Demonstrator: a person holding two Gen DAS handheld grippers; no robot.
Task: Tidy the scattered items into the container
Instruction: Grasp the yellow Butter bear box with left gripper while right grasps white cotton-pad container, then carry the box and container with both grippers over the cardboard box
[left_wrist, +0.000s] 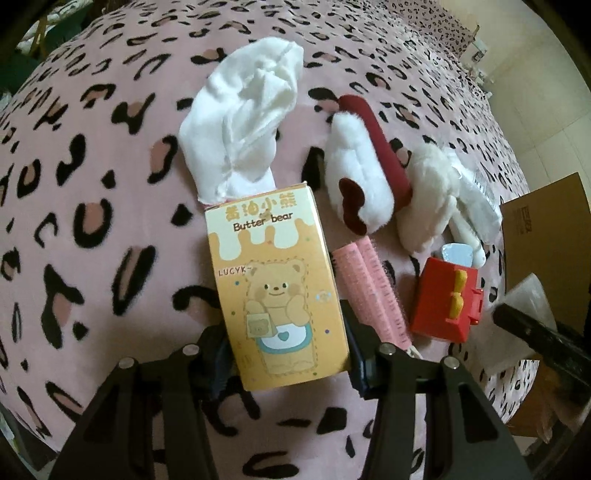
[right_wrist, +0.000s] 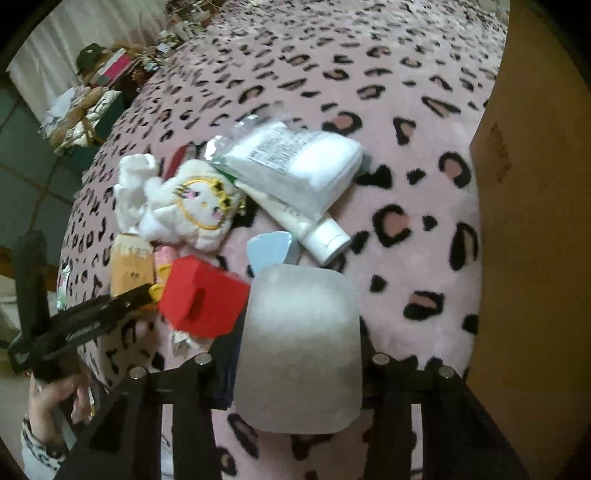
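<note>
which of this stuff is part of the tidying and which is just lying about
Part of the job:
- bear box between the left gripper's jaws
- grey pouch between the right gripper's jaws
- white cloth
- pink rollers
- red toy
- plush cat
- white tube
- cardboard box as the container

Just lying about:
- clutter on the floor
- leopard blanket

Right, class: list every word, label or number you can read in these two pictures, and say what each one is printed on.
"Butter bear": yellow box, upper front.
"LUCYK-": same box, left edge, beside the bear drawing.
Yellow Chinese characters above "Butter bear": too stylised to read surely.
White packet: label print too blurred.
Cardboard box: dark mark, too small to read.
</note>
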